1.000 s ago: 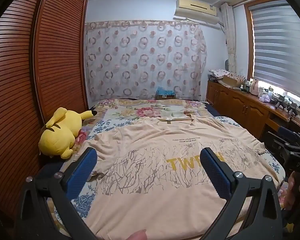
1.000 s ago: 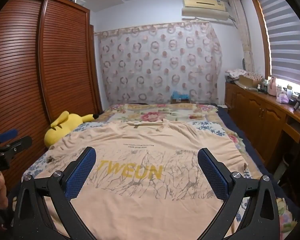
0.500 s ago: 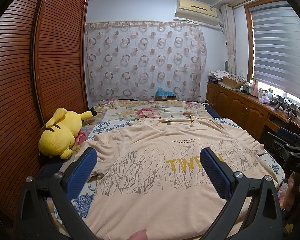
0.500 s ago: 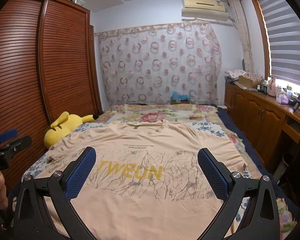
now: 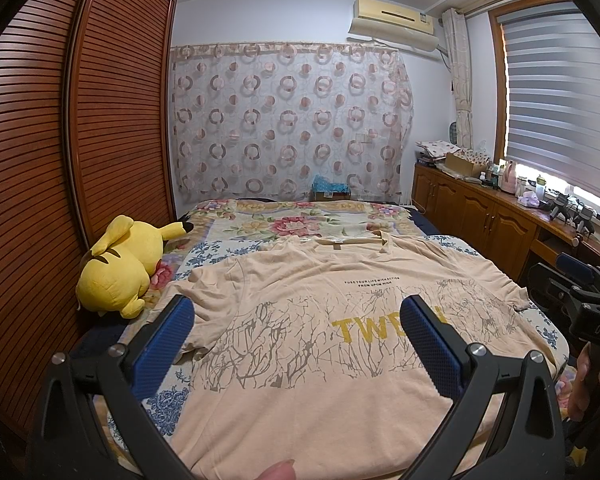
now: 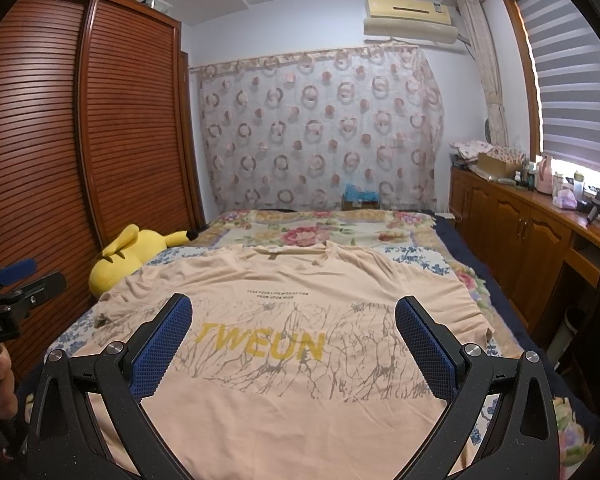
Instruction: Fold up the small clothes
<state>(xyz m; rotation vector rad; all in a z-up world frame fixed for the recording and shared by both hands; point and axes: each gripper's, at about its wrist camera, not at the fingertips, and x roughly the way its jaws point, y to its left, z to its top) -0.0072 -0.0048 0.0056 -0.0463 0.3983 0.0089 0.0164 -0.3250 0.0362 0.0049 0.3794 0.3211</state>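
A peach T-shirt (image 5: 300, 296) with yellow "TWEUN" lettering and grey branch print lies spread flat, front up, on the bed, collar at the far end. It also shows in the right wrist view (image 6: 284, 288). My left gripper (image 5: 296, 312) is open and empty, held above the shirt's near left part. My right gripper (image 6: 294, 314) is open and empty, held above the shirt's near middle. The right gripper shows at the right edge of the left wrist view (image 5: 572, 280); the left one shows at the left edge of the right wrist view (image 6: 16, 280).
A yellow plush toy (image 5: 120, 268) lies at the bed's left edge by the brown slatted wardrobe (image 5: 60, 160). The floral bedspread (image 5: 300, 220) extends beyond the shirt. A wooden cabinet (image 5: 480, 212) with clutter runs along the right wall under the window.
Both grippers have barely shifted; the view of the shirt and bed is almost the same. Both stay open.
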